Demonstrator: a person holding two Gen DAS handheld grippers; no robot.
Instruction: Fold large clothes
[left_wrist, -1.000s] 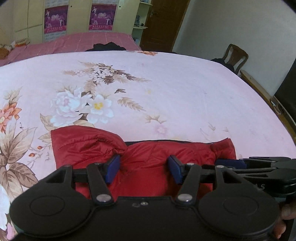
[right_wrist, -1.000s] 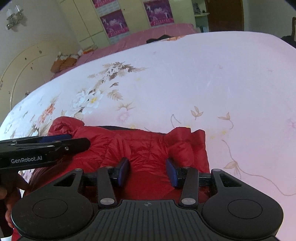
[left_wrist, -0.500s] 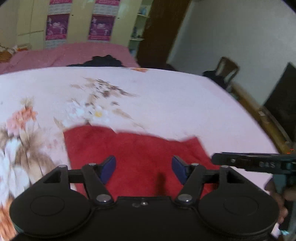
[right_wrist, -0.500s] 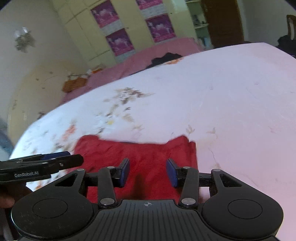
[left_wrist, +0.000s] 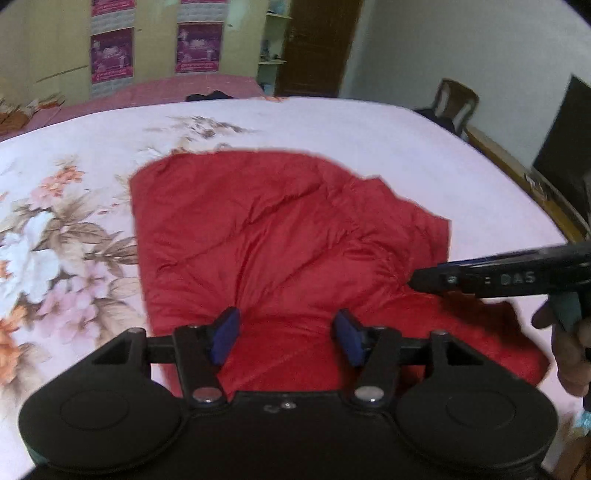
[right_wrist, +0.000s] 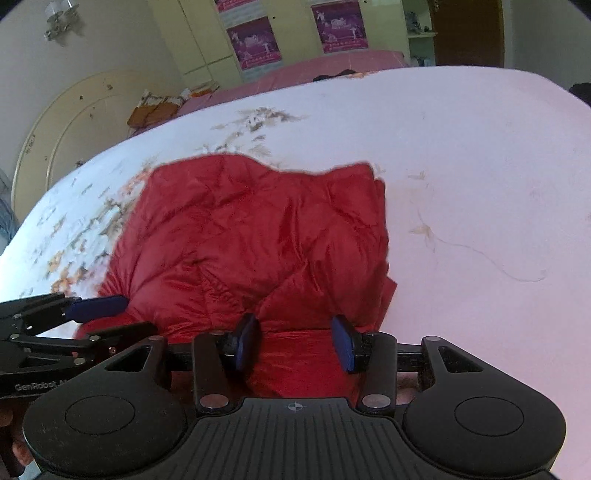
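A red padded jacket lies folded and fairly flat on the pink floral bed sheet; it also shows in the right wrist view. My left gripper is open and empty, held above the jacket's near edge. My right gripper is open and empty above the jacket's near right part. The right gripper shows side-on in the left wrist view, and the left gripper shows at the left of the right wrist view.
A second bed with a pink cover stands behind. A wooden chair and a dark screen are at the right. Wardrobes with posters line the back wall. A round headboard is at the left.
Both grippers have risen and drawn back from the jacket. The jacket now lies spread out in full view, where before only its near bunched edge showed.
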